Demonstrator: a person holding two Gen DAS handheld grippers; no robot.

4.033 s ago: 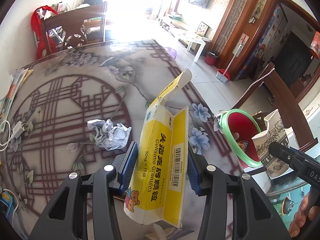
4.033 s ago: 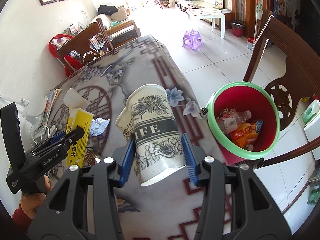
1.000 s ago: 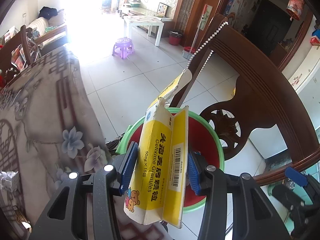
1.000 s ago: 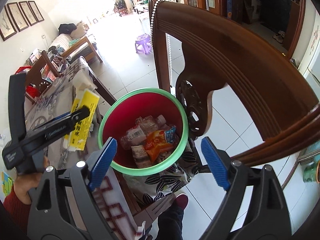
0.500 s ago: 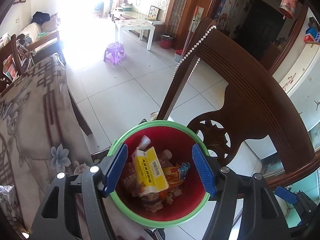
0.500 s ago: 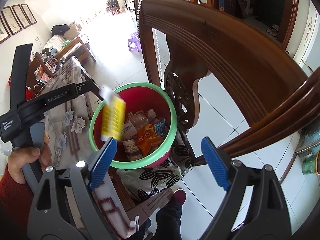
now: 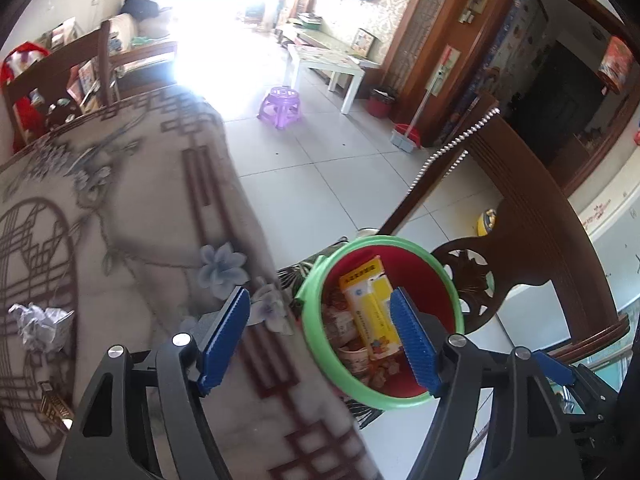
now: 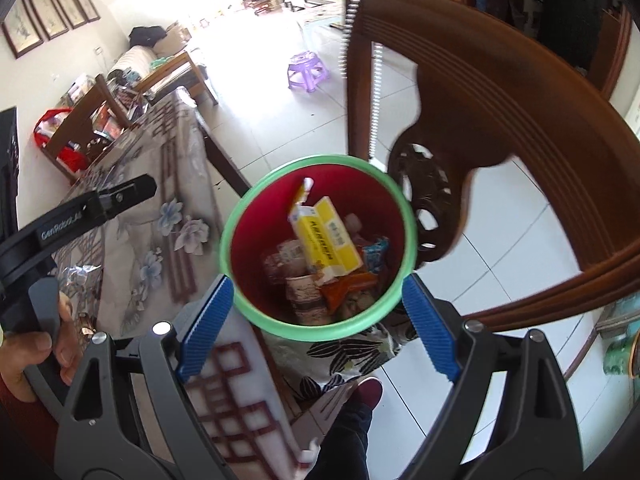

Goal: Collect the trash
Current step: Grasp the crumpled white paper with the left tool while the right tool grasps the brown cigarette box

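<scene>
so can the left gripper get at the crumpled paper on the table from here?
Probably yes. The left gripper is open and empty, and the crumpled paper lies in the open on the table with nothing visible between them.

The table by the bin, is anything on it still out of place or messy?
Yes. A crumpled ball of paper lies loose on the patterned table, and a small gold wrapper sits near its edge. The yellow box is already in the green-rimmed bin, which is not on the floor but up on the chair.

Crumpled paper on patterned table
</scene>
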